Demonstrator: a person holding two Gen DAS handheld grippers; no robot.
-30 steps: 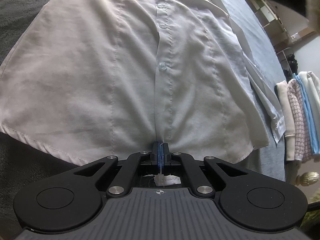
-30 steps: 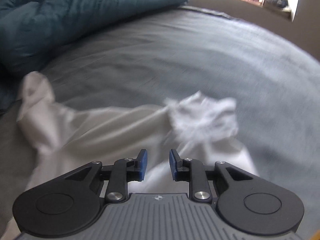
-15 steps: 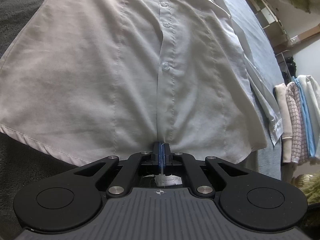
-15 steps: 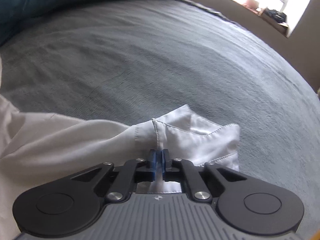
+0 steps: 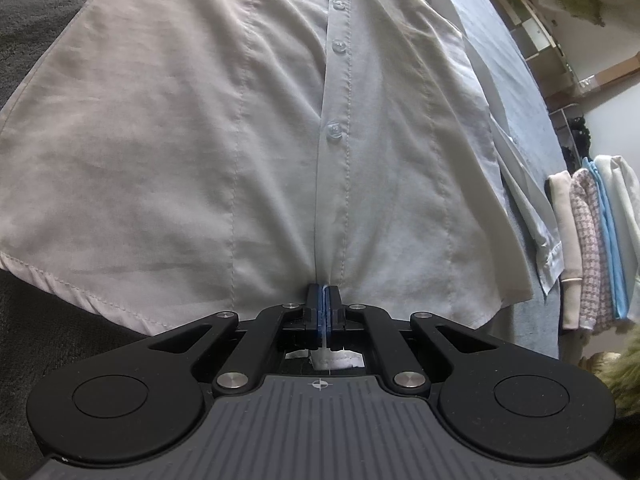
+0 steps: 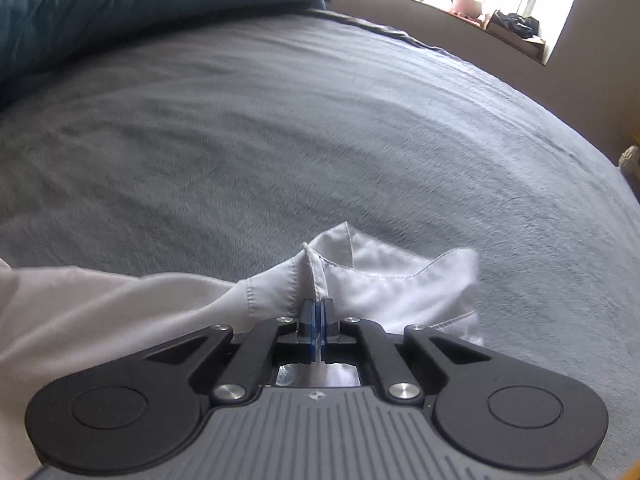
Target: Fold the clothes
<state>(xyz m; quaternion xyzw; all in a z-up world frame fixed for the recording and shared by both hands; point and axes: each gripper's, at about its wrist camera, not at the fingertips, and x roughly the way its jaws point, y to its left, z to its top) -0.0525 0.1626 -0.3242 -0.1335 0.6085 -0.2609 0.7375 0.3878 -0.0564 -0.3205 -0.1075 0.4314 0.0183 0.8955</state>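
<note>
The shirt runs off the top edge in the left view, so its collar is cut away. Its hem disappears behind the left claw. The items on the windowsill are too small to identify.

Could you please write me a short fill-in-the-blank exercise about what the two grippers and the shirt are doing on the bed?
1. The left gripper is shut on the shirt's bottom ____, at the foot of the button placket.
2. The right gripper pinches the ____ at the end of a sleeve.
3. The shirt front lies spread with its buttons facing ____.
4. The shirt rests on a ____ bedspread.

Missing words: hem; cuff; up; grey
</note>
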